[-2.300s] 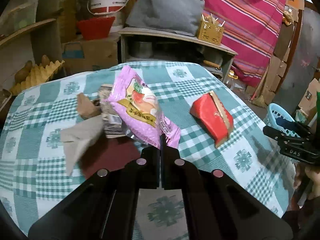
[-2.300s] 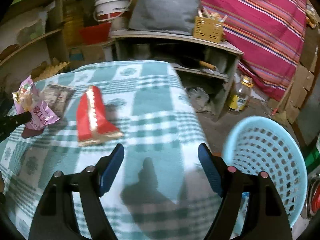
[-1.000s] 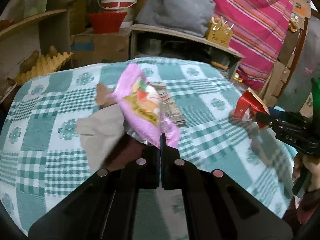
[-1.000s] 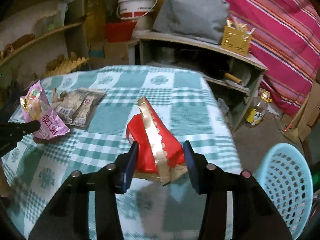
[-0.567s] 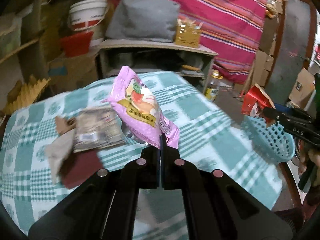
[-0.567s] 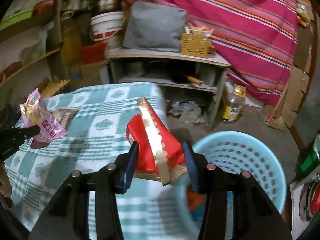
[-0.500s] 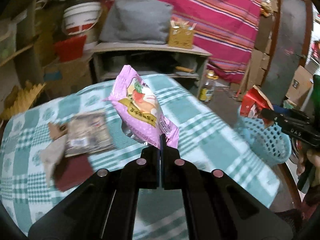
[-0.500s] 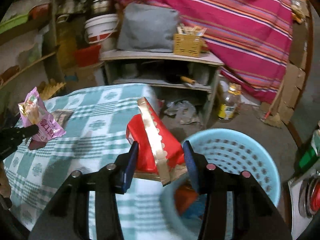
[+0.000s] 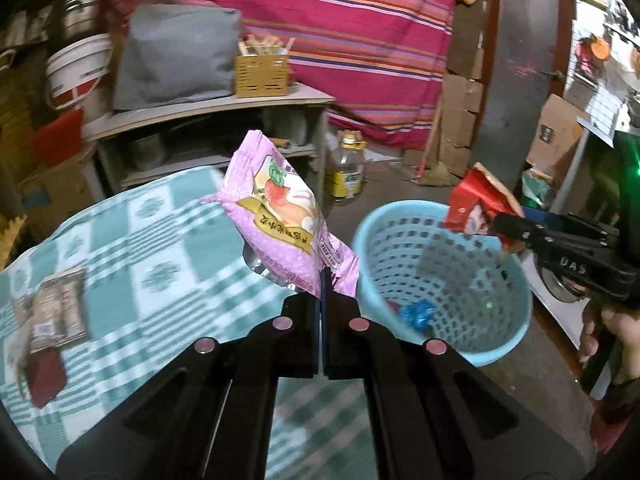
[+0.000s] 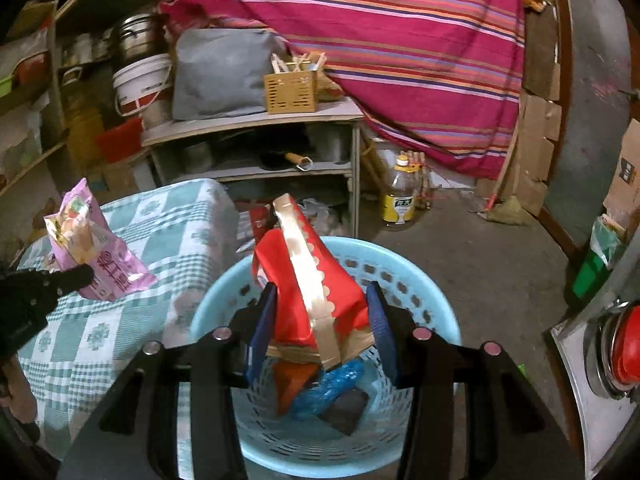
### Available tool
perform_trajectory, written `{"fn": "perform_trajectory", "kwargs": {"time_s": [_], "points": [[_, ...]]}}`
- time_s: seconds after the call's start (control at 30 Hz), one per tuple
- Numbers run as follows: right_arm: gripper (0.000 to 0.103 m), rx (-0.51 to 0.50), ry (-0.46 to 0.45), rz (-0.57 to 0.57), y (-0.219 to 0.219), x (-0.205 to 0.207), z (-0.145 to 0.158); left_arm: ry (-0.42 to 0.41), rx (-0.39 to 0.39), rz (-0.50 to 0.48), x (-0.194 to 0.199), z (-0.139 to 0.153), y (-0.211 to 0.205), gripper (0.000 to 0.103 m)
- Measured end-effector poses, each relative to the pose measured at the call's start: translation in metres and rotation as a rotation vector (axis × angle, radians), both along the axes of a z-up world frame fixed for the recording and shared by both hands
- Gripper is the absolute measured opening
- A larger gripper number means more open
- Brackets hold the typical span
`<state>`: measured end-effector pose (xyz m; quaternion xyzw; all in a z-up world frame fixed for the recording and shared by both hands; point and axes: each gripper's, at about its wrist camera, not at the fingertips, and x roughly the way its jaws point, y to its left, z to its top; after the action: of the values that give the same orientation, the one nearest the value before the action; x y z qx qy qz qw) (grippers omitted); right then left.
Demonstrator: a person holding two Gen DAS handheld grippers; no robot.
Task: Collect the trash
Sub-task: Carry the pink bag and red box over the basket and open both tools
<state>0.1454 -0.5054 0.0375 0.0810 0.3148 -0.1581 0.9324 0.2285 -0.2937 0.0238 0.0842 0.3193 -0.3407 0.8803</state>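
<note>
My left gripper [image 9: 322,280] is shut on a pink snack wrapper [image 9: 280,216] and holds it above the table edge, just left of the light blue basket [image 9: 408,220]. The wrapper also shows in the right wrist view [image 10: 92,252]. My right gripper [image 10: 320,312] is shut on a red and gold paper box [image 10: 308,280] and holds it over the basket [image 10: 436,300]. The box also shows in the left wrist view [image 9: 476,204]. Blue, red and dark trash [image 10: 332,392] lies in the basket.
The table has a green checked cloth [image 9: 160,232] with brown wrappers [image 9: 60,308] and a dark red scrap [image 9: 46,376] at its left. A shelf [image 10: 256,128], an oil bottle [image 10: 400,196] and cardboard boxes [image 9: 556,132] stand behind on the floor.
Both grippers have swung right, away from the table toward the basket. The red box is now over the basket and the pink wrapper is beside its rim.
</note>
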Motion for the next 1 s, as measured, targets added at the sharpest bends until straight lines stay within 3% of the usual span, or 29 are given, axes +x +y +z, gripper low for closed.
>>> {"fn": "perform_trajectory", "kwargs": {"time_s": [0.27,0.53,0.6,0.67,0.8,0.93,1.0], "points": [[0.045,0.018,-0.005,-0.030,-0.023,-0.010,-0.004,0.035,-0.003,-0.095,-0.013,-0.004,-0.053,0.000],[0.045,0.020,-0.005,-0.055,-0.035,-0.017,-0.003,0.084,-0.004,-0.128,-0.008,-0.006,-0.082,0.001],[0.045,0.021,-0.005,-0.059,-0.037,-0.017,-0.003,0.090,0.014,-0.129,-0.008,-0.007,-0.085,0.008],[0.045,0.021,-0.002,-0.061,-0.037,-0.016,-0.004,0.082,0.020,-0.123,-0.009,-0.007,-0.085,0.028],[0.045,0.022,0.006,-0.058,-0.035,-0.013,-0.005,0.029,0.022,-0.094,-0.013,-0.001,-0.074,0.044],[0.046,0.014,0.015,-0.049,-0.028,-0.006,-0.008,-0.025,0.023,-0.031,-0.012,0.008,-0.056,0.075],[0.046,0.014,0.017,-0.047,-0.026,-0.004,-0.009,-0.052,0.022,0.003,-0.009,0.013,-0.042,0.080]]}}
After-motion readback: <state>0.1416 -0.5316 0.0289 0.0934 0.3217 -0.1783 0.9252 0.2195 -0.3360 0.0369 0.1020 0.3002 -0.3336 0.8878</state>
